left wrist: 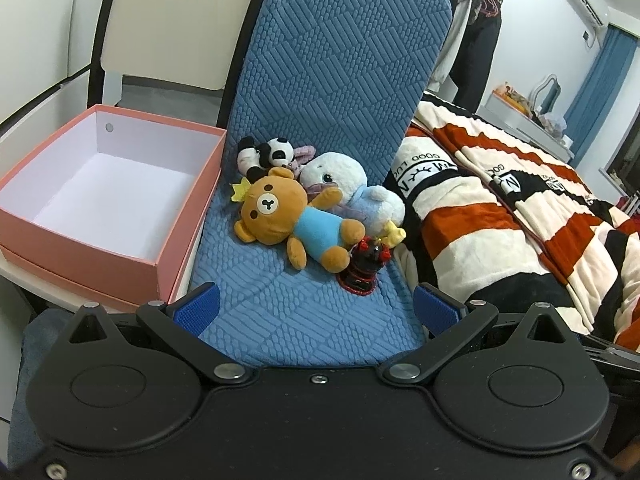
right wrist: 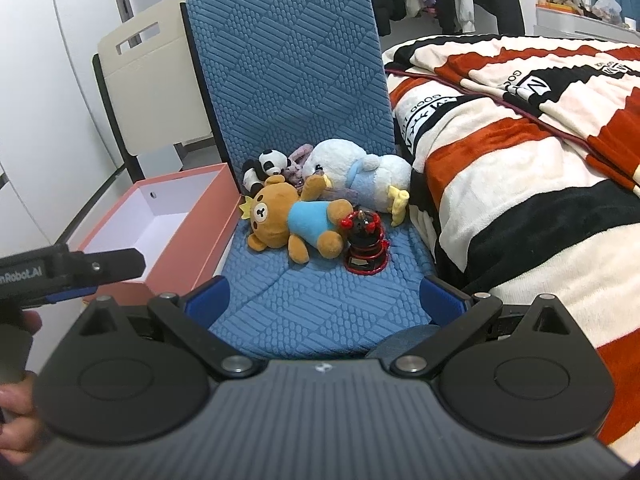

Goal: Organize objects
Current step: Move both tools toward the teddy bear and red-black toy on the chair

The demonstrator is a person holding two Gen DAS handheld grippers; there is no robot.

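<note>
Plush bear (left wrist: 294,222) lies on the blue chair (left wrist: 304,312) beside our empty pink box (left wrist: 180,236); soft and light, so we'd pinch its belly. Both hand-held grippers, left (left wrist: 316,306) and right (right wrist: 326,294), gape apart.

On the blue chair (right wrist: 288,80) seat, a brown bear (right wrist: 288,220) lies in front of a panda (right wrist: 266,166) and a white duck (right wrist: 360,176), a black-and-red figurine (right wrist: 366,246) touching the bear's leg. The pink box (right wrist: 200,220) sits left of the chair; the striped blanket (right wrist: 520,140) lies right. The right gripper (right wrist: 326,300) hangs wide apart before the seat.
</note>
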